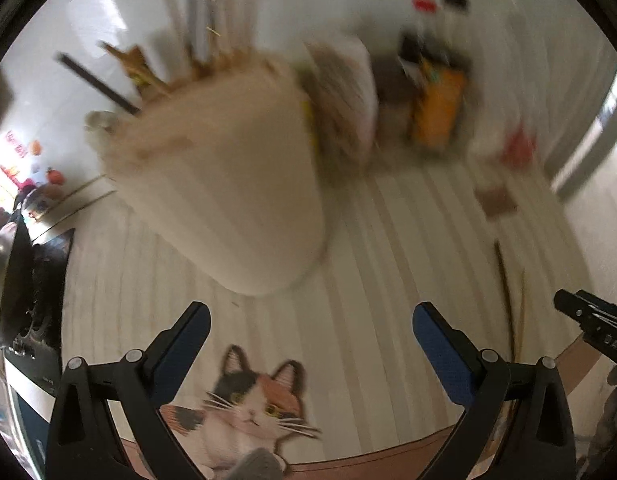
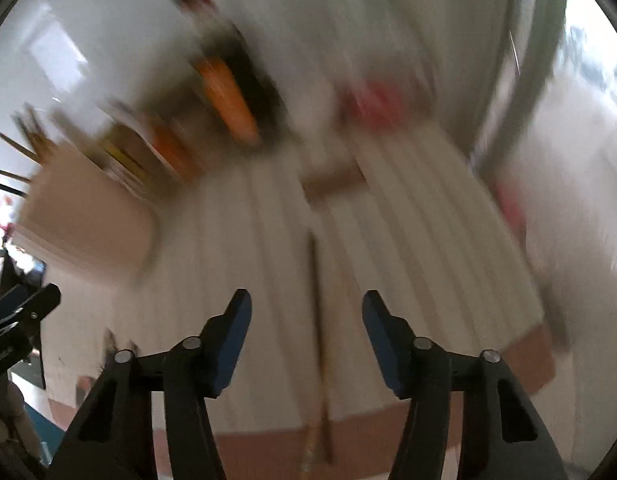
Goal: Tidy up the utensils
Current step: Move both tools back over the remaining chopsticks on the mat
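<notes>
Both grippers tilt steeply down over the tabletop (image 1: 388, 240): left gripper (image 1: 311, 320) spread wide, empty; right gripper (image 2: 307, 308) half-spread, straddling chopsticks (image 2: 317, 320), pads clear.

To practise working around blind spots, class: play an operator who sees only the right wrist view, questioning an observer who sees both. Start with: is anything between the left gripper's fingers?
Observer: Nothing. The left gripper is open over the striped mat.
Operator: Is anything printed on that mat?
Observer: Yes, a cat picture, just below that gripper.
Operator: Where is the holder from there?
Observer: The beige holder stands directly ahead of it, untouched, with pale sticks poking out.
</notes>
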The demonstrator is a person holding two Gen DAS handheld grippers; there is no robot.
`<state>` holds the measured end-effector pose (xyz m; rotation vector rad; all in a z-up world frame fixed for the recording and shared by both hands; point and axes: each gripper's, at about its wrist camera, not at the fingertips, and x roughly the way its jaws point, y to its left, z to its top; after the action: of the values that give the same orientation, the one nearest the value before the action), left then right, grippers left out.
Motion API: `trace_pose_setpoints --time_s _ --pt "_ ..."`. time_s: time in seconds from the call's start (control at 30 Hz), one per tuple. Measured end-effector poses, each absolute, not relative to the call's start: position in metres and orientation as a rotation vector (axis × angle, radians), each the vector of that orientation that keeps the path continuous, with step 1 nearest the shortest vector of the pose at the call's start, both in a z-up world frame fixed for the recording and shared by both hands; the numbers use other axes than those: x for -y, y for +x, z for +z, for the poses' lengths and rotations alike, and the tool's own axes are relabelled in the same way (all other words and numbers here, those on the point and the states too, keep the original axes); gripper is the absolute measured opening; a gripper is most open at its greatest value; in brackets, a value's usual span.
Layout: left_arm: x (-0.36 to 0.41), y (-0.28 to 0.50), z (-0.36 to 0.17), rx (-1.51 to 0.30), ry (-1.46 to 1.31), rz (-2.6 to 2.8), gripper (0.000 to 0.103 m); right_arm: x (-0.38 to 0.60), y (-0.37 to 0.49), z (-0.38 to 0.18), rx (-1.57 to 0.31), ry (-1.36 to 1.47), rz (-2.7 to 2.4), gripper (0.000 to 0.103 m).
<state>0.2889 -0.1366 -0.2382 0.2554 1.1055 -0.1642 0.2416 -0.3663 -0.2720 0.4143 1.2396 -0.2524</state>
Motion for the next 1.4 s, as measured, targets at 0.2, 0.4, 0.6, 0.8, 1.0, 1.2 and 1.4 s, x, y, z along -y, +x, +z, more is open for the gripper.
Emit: trace_pose_setpoints --time_s 0.2,0.4,0.6,0.8,1.0,1.2,1.4 --pt "0.156 0.284 -0.276 -1.153 0.331 -0.175 0.103 0.373 0.24 -0.324 -1.332 0.491 -0.236 0.043" --pt "0.154 0.282 -0.288 -1.182 0.33 -0.189 0.103 0.363 0.253 -0.343 -1.358 0.548 -0.195 0.003" --pt "0.167 0.275 -0.287 -1.192 0.314 -0.267 0.103 0.37 0.24 -0.319 -1.302 0.551 -0.239 0.0" --pt "0.203 0.264 -0.294 -1.219 0.324 -0.303 0.103 0.4 0.22 -0.303 -1.315 0.559 -0.262 0.0" --pt "0.243 0.252 -0.31 -1.331 0.256 -0.355 0.103 0.436 0.197 -0.311 -1.302 0.65 -0.296 0.002" --pt "0.301 0.228 -0.329 -1.307 0.376 -0.338 0.103 0.467 0.173 -0.321 -1.295 0.667 -0.323 0.005" --pt "0.308 0.223 -0.353 -1.297 0.475 -0.226 0.103 0.479 0.17 -0.319 -1.28 0.643 -0.303 0.005"
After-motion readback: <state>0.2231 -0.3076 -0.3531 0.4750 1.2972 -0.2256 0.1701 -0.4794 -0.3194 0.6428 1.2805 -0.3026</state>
